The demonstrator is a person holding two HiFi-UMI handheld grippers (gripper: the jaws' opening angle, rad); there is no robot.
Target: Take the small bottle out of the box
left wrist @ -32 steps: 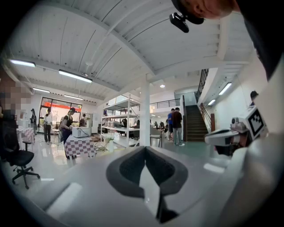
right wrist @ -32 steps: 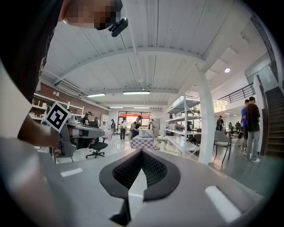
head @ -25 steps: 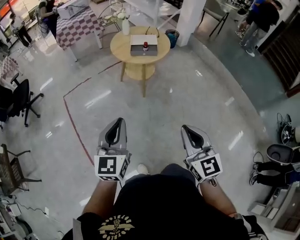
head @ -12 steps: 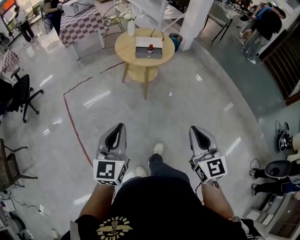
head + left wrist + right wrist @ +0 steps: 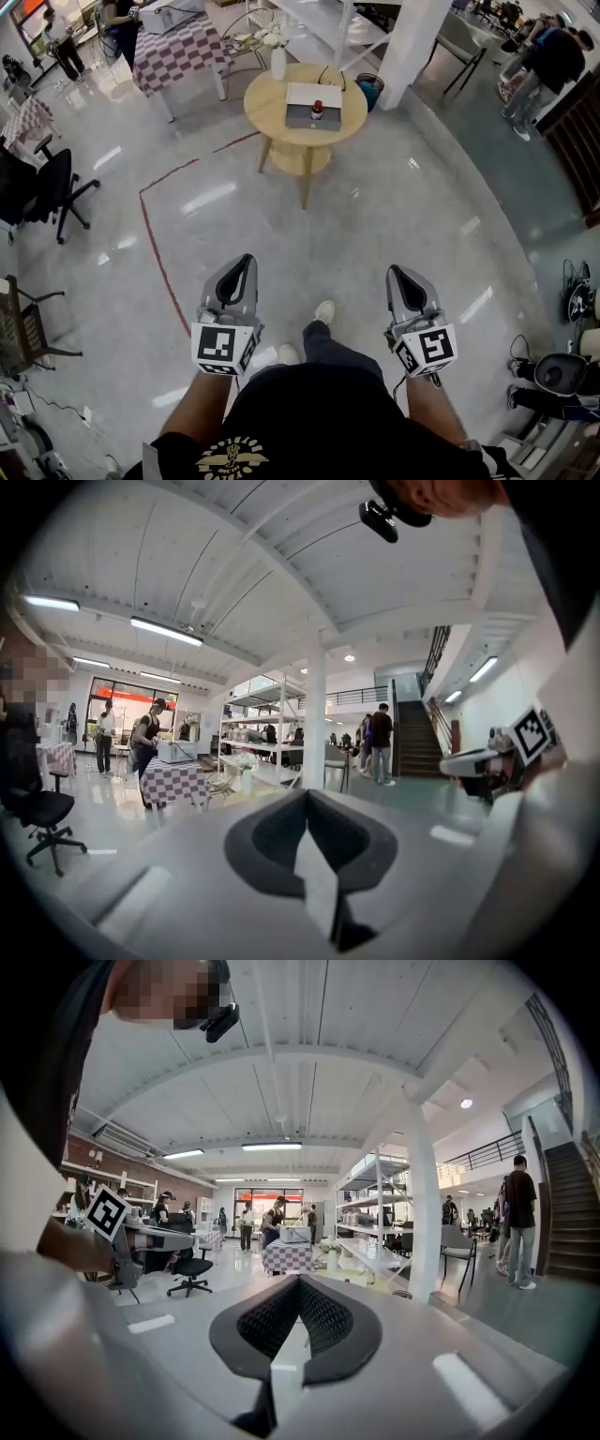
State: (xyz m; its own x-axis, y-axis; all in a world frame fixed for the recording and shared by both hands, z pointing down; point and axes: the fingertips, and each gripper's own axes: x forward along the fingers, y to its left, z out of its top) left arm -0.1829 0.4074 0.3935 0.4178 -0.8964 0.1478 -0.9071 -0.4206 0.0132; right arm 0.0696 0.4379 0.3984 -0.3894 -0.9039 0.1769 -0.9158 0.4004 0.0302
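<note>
Left gripper (image 5: 240,266) is clenched: jaws together, nothing between them, and the left gripper view reads the same. Right gripper (image 5: 403,276) is also clenched and empty. Both are held out low in front of the person, side by side and apart, pointing roughly level over bare floor (image 5: 394,206). One shoe (image 5: 324,311) shows between them.

The bottle (image 5: 317,109), small with a red cap, stands upright inside the box (image 5: 300,94). The box is flat, pale and open-topped, and sits on the round table (image 5: 270,105). A vase (image 5: 277,62) stands on the far edge of the table, beside the box. The table is well apart from both grippers, straight ahead, with a red line (image 5: 155,248) on the floor to the left.

Step is judged as approach: nothing reached, bottle untouched in the box, task barely begun.

Next, the person needs to close the gap to the table. One gripper should open before it gets there and come in from above the box wall, jaws either side of the bottle's body below the cap. It then clamps and lifts straight up to clear the rim. The other gripper may need to steady the box, which looks light. Keep clear of the vase.
</note>
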